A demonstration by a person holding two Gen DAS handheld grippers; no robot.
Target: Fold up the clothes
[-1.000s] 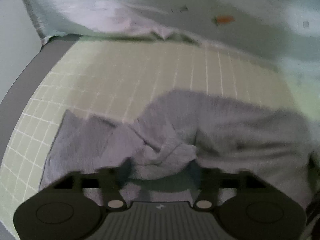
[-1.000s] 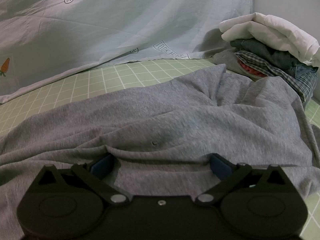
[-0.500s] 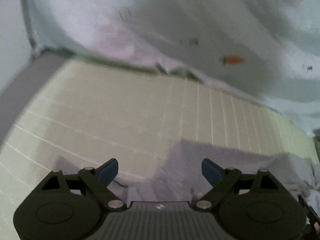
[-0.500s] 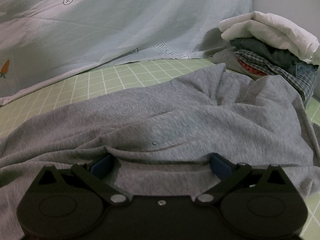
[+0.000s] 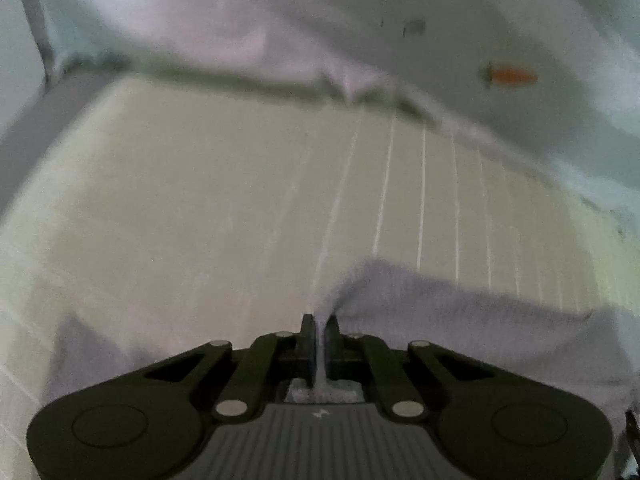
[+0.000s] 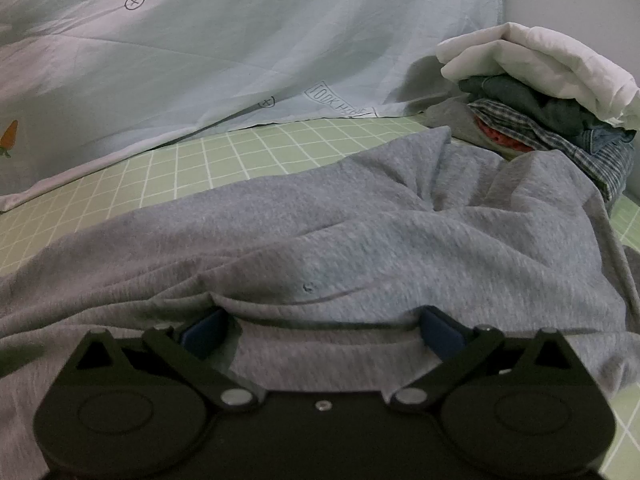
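A grey sweatshirt [image 6: 360, 232] lies spread and rumpled on the green checked sheet [image 6: 224, 160]. My right gripper [image 6: 320, 320] is open, its blue pads pushed into a fold of the grey fabric, tips partly hidden. In the left wrist view my left gripper [image 5: 318, 336] is shut on a pinch of the grey sweatshirt [image 5: 460, 320], which trails off to the right. That view is blurred.
A pale blue printed sheet [image 6: 240, 60] hangs along the back; it also shows in the left wrist view [image 5: 400, 20]. A pile of clothes [image 6: 540, 92] with a white piece on top stands at the back right. The bed's left edge [image 5: 36, 128] is grey.
My left gripper was open over the sweatshirt, moved along it, and has now shut on a fold of it. The right gripper has not moved.
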